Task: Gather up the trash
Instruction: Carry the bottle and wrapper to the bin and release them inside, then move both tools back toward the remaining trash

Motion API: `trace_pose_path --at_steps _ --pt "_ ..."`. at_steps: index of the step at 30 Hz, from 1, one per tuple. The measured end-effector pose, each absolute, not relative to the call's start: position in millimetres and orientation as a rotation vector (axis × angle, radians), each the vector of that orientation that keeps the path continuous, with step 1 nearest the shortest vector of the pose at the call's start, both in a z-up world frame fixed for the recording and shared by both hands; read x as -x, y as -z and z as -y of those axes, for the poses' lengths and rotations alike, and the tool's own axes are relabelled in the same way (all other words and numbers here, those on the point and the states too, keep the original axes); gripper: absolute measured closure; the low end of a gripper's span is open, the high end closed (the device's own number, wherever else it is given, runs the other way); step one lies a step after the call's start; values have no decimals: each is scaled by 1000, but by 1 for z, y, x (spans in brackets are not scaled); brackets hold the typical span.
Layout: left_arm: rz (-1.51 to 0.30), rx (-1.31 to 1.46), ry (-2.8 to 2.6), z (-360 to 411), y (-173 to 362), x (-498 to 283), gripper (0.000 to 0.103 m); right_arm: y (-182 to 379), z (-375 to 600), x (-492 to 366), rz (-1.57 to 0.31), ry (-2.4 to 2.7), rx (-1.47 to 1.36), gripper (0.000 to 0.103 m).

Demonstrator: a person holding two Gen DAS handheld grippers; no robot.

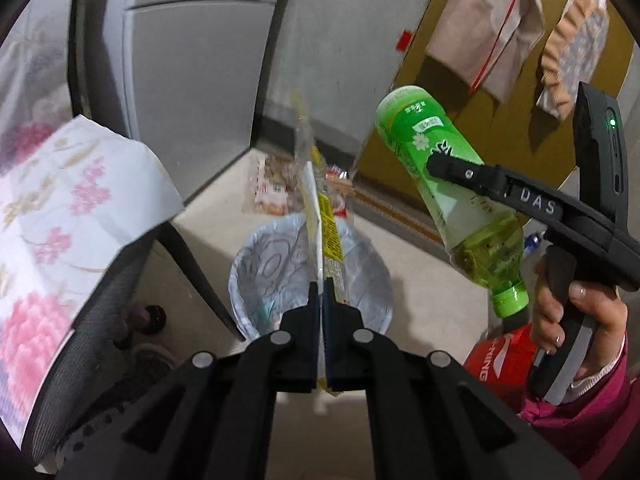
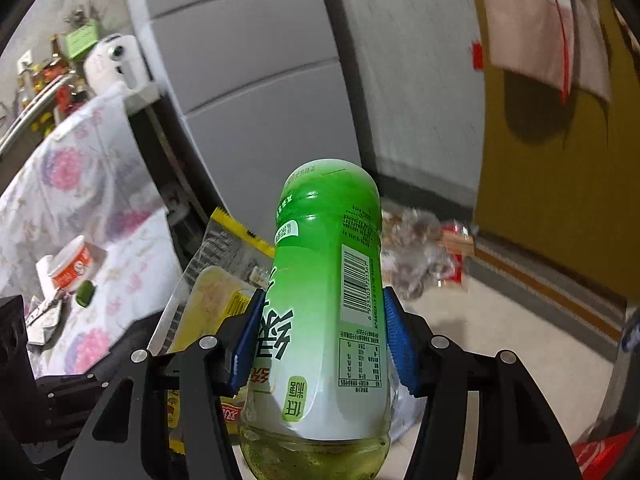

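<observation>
My left gripper [image 1: 321, 292] is shut on a thin yellow and clear snack wrapper [image 1: 326, 232], seen edge-on. The wrapper hangs above a round bin [image 1: 236, 280] lined with a pale plastic bag. At the right of the left wrist view, a hand holds my right gripper [image 1: 452, 168], which is shut on a green tea bottle [image 1: 440, 160] tilted with its green cap [image 1: 510, 300] pointing down. In the right wrist view the blue pads [image 2: 400, 344] press both sides of the bottle [image 2: 328, 264], and the wrapper [image 2: 224, 280] shows to its left. A little liquid sits in the bottle.
A chair draped in floral cloth [image 1: 60, 220] stands left of the bin, its dark leg [image 1: 192, 264] close to the rim. A red bag [image 1: 500, 356] lies on the floor at the right. Loose wrappers [image 1: 276, 188] lie by the wall. An orange-and-white cup [image 2: 74, 266] rests on the floral-covered table.
</observation>
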State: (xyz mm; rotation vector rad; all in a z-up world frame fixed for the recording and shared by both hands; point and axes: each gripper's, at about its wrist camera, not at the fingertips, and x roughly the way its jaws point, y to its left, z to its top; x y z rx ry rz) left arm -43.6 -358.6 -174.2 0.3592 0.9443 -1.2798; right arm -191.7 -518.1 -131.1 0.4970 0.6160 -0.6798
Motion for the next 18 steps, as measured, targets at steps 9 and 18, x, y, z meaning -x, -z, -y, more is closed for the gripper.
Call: trace_pose_path --at_steps 9,18 --pt "-1041 -388 1251 393 201 33 62 194 559 182 -710 688 -698 33" --pt "-907 -306 1135 343 156 6 61 151 546 182 -656 665 -630 33"
